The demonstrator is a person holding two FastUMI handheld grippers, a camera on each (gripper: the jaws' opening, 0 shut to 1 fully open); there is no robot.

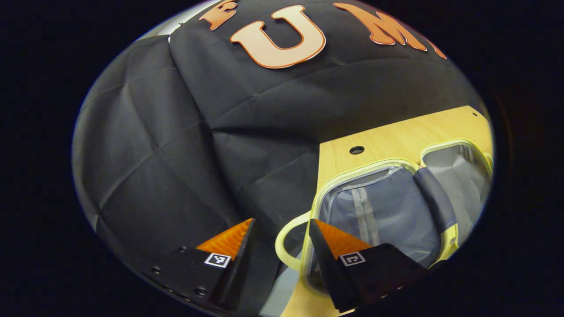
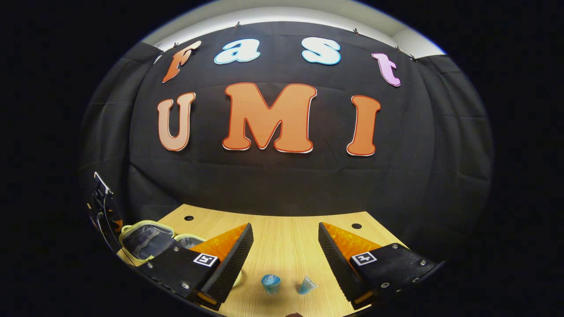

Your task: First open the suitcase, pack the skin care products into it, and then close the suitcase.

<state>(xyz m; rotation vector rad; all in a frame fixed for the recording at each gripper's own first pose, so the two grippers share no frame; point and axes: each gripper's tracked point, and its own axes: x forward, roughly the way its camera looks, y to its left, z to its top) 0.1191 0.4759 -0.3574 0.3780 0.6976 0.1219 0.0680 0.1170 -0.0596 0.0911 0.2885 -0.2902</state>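
Nearest the lens in the left gripper view, the left tongs (image 1: pixel 280 246) stand with their fingers parted and nothing between them. The left finger sits over the black booth wall at lower left of centre; the right finger overlaps the near edge of the suitcase (image 1: pixel 387 211) at lower right. The pale yellow handle (image 1: pixel 286 244) of the suitcase shows in the gap between the fingers, untouched as far as the view tells.

The suitcase lies flat on the tabletop (image 1: pixel 396 136) with both halves spread, grey lining up. This indicates that the opening step is complete. A grey hinge strip (image 1: pixel 434 198) joins the two halves. No product shows inside either half.

In the right gripper view, the right tongs (image 2: pixel 285 246) are also spread wide and empty, level above the tabletop (image 2: pixel 286 229). The open suitcase (image 2: pixel 147 240) shows at the lower left of this frame. Between the fingers, at bottom centre, stand two small skin care products: a round blue jar (image 2: pixel 270 282) on the left and a small blue tube (image 2: pixel 306 285) just beside it on the right, apart from each other.

Judgement: the wide opening and the centring over the products suit a pick-up by the right tongs, with the left tongs parked near the suitcase.
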